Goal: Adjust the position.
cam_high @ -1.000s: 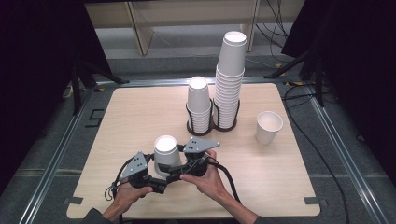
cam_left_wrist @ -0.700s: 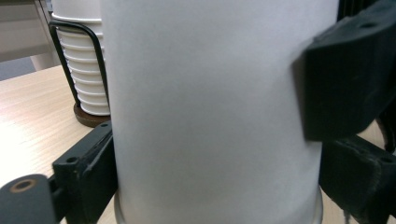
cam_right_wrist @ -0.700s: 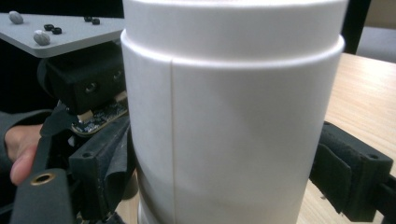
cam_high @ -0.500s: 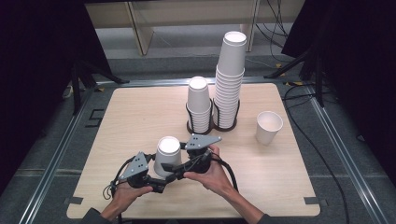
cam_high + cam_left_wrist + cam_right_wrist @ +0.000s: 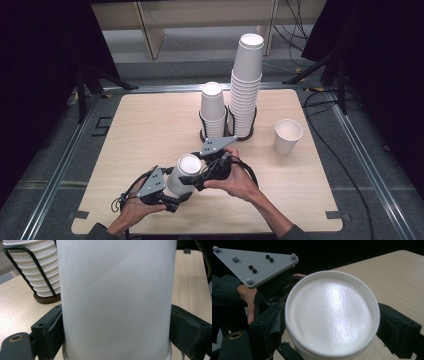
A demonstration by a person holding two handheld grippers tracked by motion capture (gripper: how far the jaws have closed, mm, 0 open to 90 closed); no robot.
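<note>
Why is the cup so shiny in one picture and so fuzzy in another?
In the right gripper view, lamp light glares off the upturned bottom of the cup, leaving a bright patch. In the left gripper view, the cup's wall sits so close to the camera that it looks soft and blurry, with faint slanting shadows. In the high view, the table is evenly lit and the surroundings are dark.

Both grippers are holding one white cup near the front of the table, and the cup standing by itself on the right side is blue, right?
Not quite. The lone cup on the right is white, not blue, as the high view shows. The rest holds: the left gripper and right gripper both clamp the held cup near the table's front.
</note>
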